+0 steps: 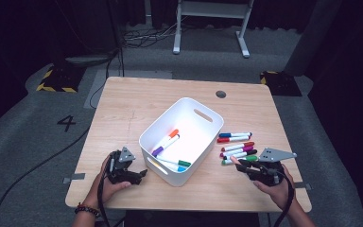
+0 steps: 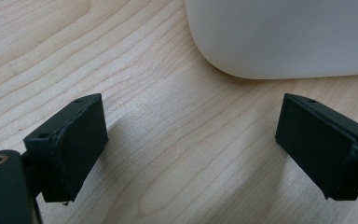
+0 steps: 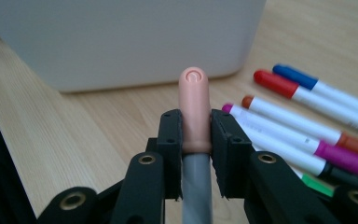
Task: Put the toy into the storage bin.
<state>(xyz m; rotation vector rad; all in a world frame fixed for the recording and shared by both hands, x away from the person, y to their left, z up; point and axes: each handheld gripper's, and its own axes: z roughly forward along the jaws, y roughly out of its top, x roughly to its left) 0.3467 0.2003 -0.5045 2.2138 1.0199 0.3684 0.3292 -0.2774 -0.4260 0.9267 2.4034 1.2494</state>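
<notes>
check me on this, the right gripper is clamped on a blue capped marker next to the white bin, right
Not quite: the cap is peach-pink, not blue. The right gripper view shows the right gripper shut on the peach-capped marker, with the white bin close by. The blue-capped marker lies on the table.

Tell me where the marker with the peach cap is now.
The marker with the peach cap is clamped in the right gripper, right of the white plastic bin, beside the loose markers.

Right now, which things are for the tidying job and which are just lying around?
For the job:
- peach-capped marker held in the right gripper
- markers on the table
- white bin

Just around:
- white desk frame
- floor number 4
</notes>
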